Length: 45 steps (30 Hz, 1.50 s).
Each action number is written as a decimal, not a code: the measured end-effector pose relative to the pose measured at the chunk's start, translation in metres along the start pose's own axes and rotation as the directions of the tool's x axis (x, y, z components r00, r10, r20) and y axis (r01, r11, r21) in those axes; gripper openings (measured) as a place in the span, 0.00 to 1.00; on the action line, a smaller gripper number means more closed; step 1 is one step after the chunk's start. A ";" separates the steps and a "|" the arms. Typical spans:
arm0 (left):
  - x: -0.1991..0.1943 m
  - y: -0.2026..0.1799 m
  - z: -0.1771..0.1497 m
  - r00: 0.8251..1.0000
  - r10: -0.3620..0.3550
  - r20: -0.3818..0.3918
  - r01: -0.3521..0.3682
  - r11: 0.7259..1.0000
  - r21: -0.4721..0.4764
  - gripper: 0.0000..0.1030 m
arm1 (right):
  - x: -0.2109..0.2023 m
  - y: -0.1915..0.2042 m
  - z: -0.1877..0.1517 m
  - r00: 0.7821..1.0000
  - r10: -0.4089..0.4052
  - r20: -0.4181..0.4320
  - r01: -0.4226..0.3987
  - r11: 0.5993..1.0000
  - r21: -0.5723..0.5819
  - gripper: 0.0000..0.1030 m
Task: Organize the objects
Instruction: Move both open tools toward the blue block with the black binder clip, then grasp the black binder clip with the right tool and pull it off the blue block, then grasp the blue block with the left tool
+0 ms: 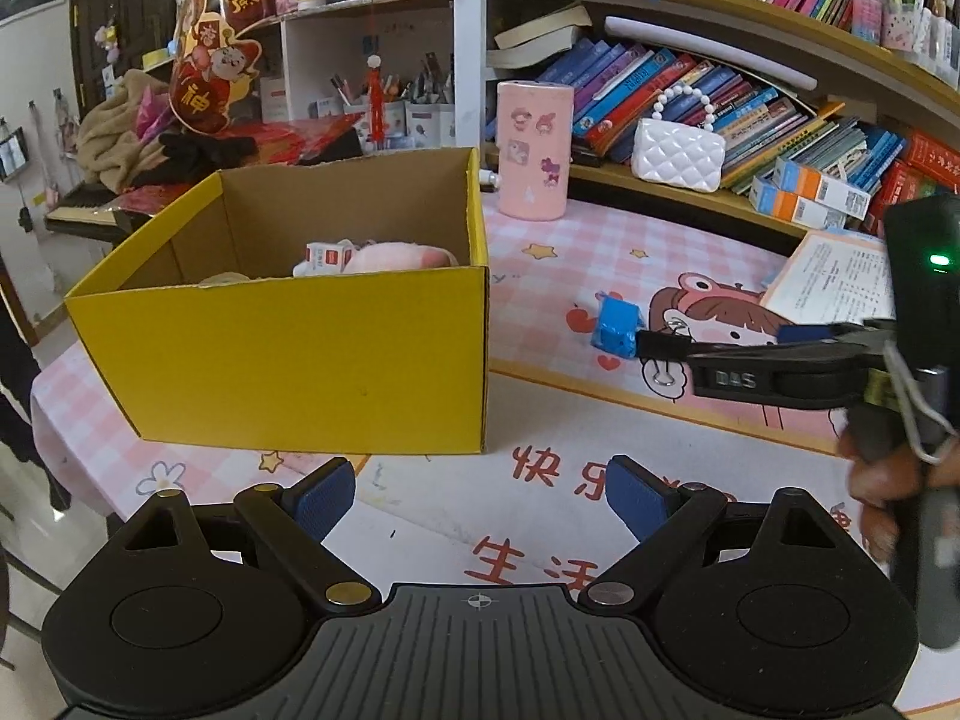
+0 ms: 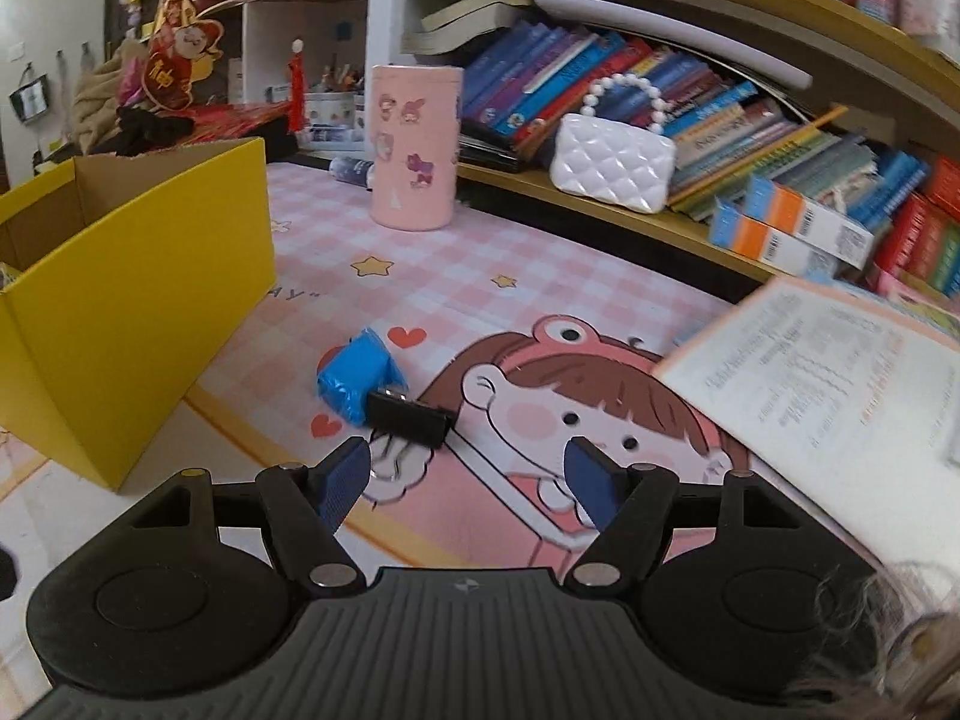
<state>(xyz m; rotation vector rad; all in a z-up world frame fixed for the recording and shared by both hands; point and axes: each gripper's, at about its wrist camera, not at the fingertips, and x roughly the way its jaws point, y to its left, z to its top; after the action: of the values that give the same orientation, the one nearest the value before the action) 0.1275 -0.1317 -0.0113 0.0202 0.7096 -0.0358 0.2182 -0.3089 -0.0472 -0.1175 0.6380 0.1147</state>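
On bench beside yellow box (image 2: 138, 300): binder clip (image 2: 409, 417) touching blue packet (image 2: 354, 381). Right gripper (image 2: 468, 474) approaching clip, jaws apart, nothing between. Left gripper (image 1: 480, 498) wide, empty. Next likely: centre jaws over clip, close, carry to box.
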 end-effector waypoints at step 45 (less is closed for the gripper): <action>0.131 -0.107 0.076 0.998 -0.058 0.005 0.057 0.998 0.038 0.64 | -0.082 -0.092 -0.035 0.997 -0.076 -0.030 0.081 0.973 0.215 0.42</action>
<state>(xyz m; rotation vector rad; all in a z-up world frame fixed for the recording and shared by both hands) 0.2722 -0.2440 -0.0398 0.0361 0.7031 -0.1045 0.1456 -0.4109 -0.0188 0.0658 0.6621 -0.0328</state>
